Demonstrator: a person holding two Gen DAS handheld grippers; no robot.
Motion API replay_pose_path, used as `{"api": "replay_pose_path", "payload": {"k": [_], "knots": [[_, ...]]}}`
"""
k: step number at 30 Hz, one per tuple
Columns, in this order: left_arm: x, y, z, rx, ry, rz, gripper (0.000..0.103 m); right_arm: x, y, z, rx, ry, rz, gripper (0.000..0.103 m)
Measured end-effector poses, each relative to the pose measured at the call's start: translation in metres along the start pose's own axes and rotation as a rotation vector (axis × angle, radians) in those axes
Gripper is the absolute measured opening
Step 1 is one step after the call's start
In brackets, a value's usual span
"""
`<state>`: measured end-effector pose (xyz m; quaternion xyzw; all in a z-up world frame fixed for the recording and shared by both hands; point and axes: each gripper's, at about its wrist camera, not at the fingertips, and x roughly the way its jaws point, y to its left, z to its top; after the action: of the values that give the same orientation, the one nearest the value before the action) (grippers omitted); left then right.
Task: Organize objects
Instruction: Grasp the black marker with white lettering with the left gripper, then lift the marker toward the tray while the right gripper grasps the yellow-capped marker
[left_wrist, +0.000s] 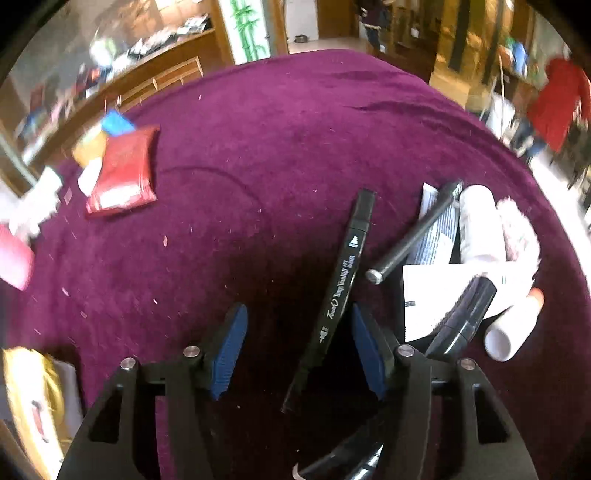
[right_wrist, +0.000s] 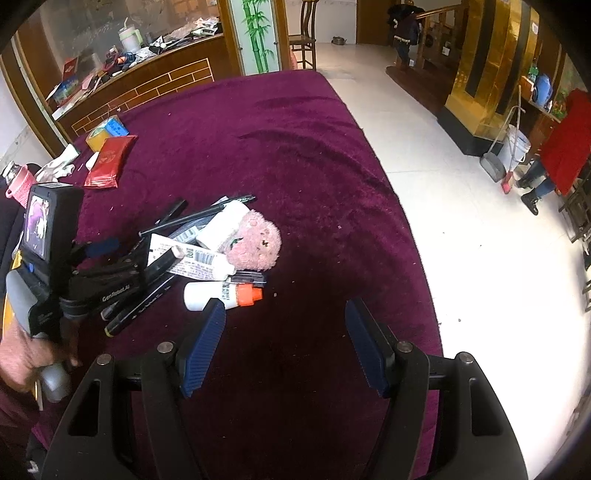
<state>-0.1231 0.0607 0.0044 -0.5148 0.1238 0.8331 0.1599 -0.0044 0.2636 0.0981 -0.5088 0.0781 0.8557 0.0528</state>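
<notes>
On the purple cloth (left_wrist: 258, 140) lies a heap of pens, tubes and a pink plush toy (right_wrist: 255, 240). My left gripper (left_wrist: 299, 321) is open over the heap's left side. A black Touch marker (left_wrist: 340, 284) lies between its fingers, close to the right pad (left_wrist: 365, 350). A thin black pen (left_wrist: 413, 236), white tubes (left_wrist: 478, 218) and printed paper (left_wrist: 432, 295) lie to the right. My right gripper (right_wrist: 286, 317) is open and empty, just in front of a white bottle with an orange cap (right_wrist: 225, 293). The left gripper (right_wrist: 92, 258) also shows in the right wrist view.
A red packet (left_wrist: 123, 173) and a yellow and blue box (left_wrist: 103, 134) lie at the cloth's far left. A pink object (left_wrist: 14, 258) sits at the left edge. The cloth's right edge drops to a white tiled floor (right_wrist: 461, 184). A wooden counter (right_wrist: 147, 81) stands behind.
</notes>
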Motion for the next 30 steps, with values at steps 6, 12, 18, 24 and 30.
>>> {"api": "replay_pose_path", "payload": {"k": [6,12,18,24,30], "knots": [[-0.013,0.016,-0.010,-0.083,0.004,-0.075,0.011,0.009,0.005,-0.003,0.023,0.039,0.044,0.067],[-0.052,0.045,-0.041,-0.198,-0.050,-0.143,0.011,0.015,0.025,-0.003,0.017,0.064,0.131,0.067],[-0.114,0.073,-0.084,-0.265,-0.131,-0.186,0.011,0.023,0.054,0.014,-0.023,0.084,0.260,0.067],[-0.144,0.095,-0.126,-0.350,-0.173,-0.231,0.011,0.046,0.083,0.029,0.043,0.273,0.593,0.067],[-0.152,0.121,-0.161,-0.437,-0.163,-0.257,0.011,0.094,0.114,0.016,0.165,0.386,0.600,0.067]]}}
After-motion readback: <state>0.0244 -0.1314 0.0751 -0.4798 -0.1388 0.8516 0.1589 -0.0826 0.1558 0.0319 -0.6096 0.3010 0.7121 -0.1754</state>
